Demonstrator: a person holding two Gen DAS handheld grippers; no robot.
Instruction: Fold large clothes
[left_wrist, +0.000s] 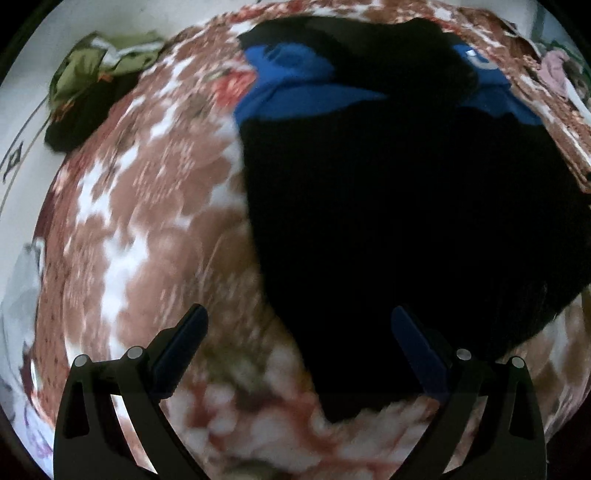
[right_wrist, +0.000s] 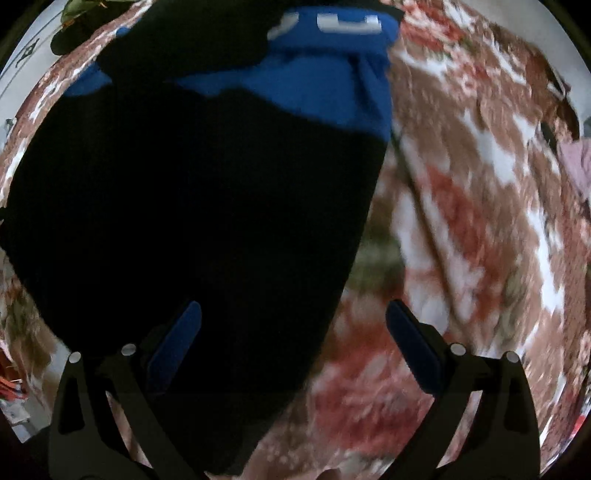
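A floral brown-and-white bedspread (left_wrist: 155, 206) fills both views. On its middle lies a black and blue garment (left_wrist: 406, 206), spread flat. Beyond the bedspread's far left edge sits a green clothes pile (left_wrist: 92, 74). Left gripper (left_wrist: 299, 325) and right gripper (right_wrist: 293, 317) hover above the garment, jaws spread wide, gripping nothing

I see a bed under a brown, white and red floral blanket (left_wrist: 147, 206). A black garment with blue panels (left_wrist: 406, 221) lies spread on it, a green and black clothes heap (left_wrist: 88, 85) at its far-left edge.
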